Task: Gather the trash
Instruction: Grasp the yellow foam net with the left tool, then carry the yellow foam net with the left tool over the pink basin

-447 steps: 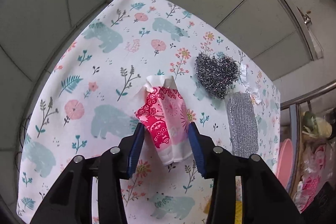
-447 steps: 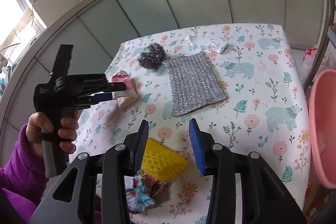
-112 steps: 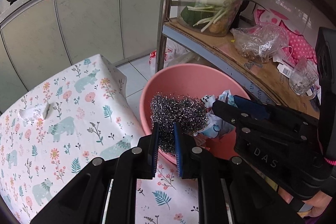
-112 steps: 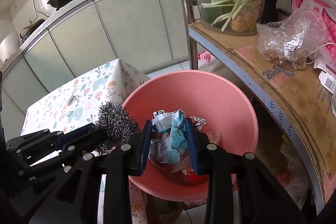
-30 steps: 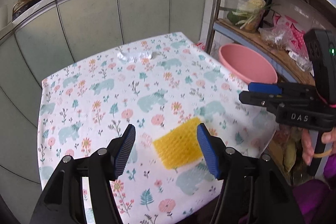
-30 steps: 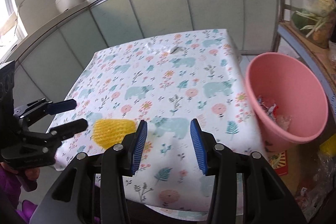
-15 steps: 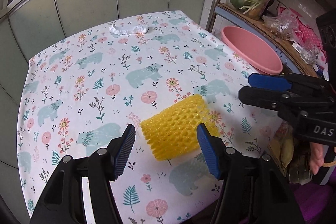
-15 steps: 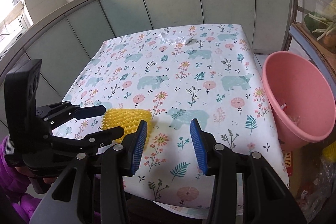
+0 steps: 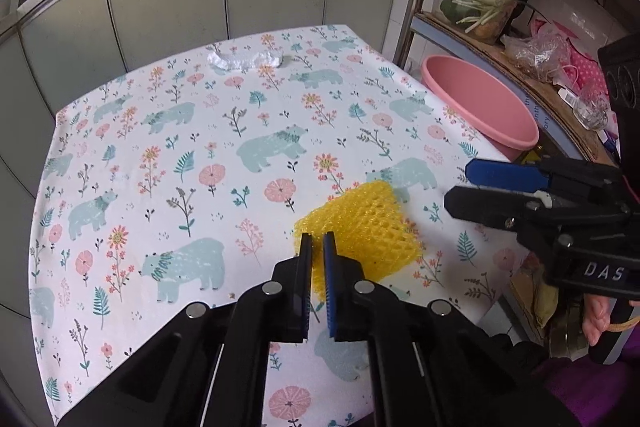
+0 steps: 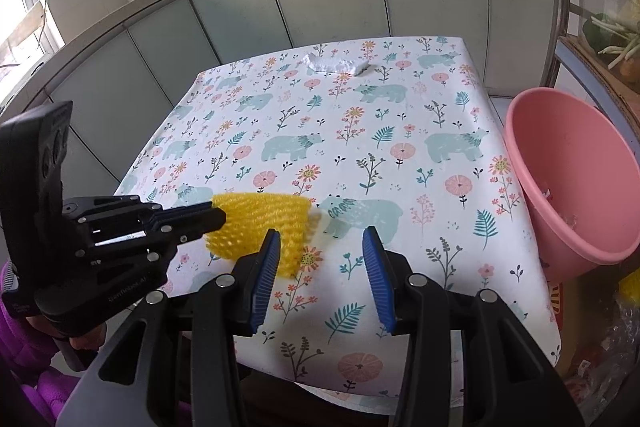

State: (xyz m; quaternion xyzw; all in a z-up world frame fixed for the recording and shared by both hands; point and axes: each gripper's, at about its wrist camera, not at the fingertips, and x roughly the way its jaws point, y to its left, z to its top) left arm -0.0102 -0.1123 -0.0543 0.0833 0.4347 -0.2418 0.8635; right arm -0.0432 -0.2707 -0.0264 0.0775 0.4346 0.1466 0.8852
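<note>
Left gripper, jaws pinching the yellow net on the surface, right gripper spread and empty, so next comes a lift toward the pink bin.

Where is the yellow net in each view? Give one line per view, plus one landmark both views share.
Left wrist: yellow net lies right of centre, its near edge pinched in the left gripper.
Right wrist: yellow net lies left of centre, with the left gripper on its left end.
Shared landmark: pink tub beyond the table's right edge.
</note>
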